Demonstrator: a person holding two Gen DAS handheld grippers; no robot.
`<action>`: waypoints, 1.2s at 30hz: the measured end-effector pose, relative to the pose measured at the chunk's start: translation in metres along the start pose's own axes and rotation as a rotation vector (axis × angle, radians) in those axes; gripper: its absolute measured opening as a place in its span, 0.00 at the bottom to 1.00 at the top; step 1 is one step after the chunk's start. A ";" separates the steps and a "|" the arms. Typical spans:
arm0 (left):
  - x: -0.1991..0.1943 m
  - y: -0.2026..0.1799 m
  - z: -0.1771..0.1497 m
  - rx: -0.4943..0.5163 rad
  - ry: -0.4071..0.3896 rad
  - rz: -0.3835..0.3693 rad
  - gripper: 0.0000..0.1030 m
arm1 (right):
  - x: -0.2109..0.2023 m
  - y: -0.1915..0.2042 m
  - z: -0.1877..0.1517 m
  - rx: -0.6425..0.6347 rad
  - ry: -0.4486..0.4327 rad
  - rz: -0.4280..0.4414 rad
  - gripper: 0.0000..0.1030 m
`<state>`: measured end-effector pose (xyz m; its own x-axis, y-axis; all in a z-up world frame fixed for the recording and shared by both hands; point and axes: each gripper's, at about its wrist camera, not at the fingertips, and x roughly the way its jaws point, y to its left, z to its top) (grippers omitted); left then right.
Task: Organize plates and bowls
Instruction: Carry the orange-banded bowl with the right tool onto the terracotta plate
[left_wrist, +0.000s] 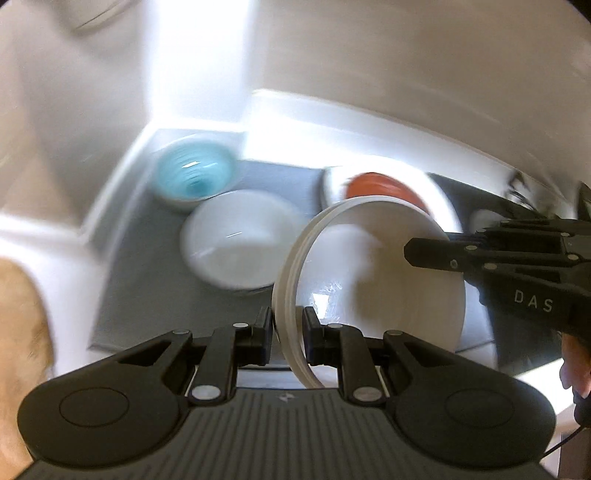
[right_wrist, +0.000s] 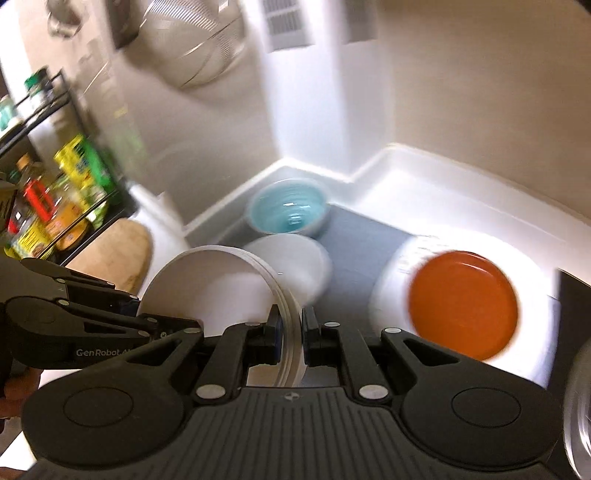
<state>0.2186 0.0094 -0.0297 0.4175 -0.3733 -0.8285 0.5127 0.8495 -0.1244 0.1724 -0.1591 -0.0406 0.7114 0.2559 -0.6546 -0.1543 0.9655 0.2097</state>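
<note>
Held the white bowl (left_wrist: 369, 280) tilted above the grey mat (left_wrist: 147, 258), left gripper (left_wrist: 288, 328) and right gripper (right_wrist: 290, 328) both clenched on opposite rims. Behind: blue bowl (left_wrist: 195, 173), second white bowl (left_wrist: 236, 240), orange plate (right_wrist: 463, 299).

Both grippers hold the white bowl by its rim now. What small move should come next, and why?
Probably carry it a little forward and lower it into the other white bowl on the grey mat. The left gripper and the right gripper both pinch the held white bowl tilted above the mat, and that same-coloured bowl sits open just beyond, beside the blue bowl.
</note>
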 end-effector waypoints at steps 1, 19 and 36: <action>-0.001 -0.011 0.003 0.023 -0.006 -0.017 0.19 | -0.010 -0.007 -0.004 0.011 -0.011 -0.018 0.11; 0.041 -0.099 0.102 0.181 -0.010 -0.161 0.20 | -0.084 -0.113 0.001 0.159 -0.201 -0.214 0.12; 0.154 -0.085 0.148 0.155 0.141 -0.119 0.19 | 0.016 -0.175 0.029 0.265 -0.095 -0.251 0.12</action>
<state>0.3507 -0.1750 -0.0654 0.2443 -0.4024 -0.8823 0.6655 0.7313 -0.1493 0.2309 -0.3257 -0.0663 0.7671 -0.0053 -0.6416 0.2072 0.9484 0.2399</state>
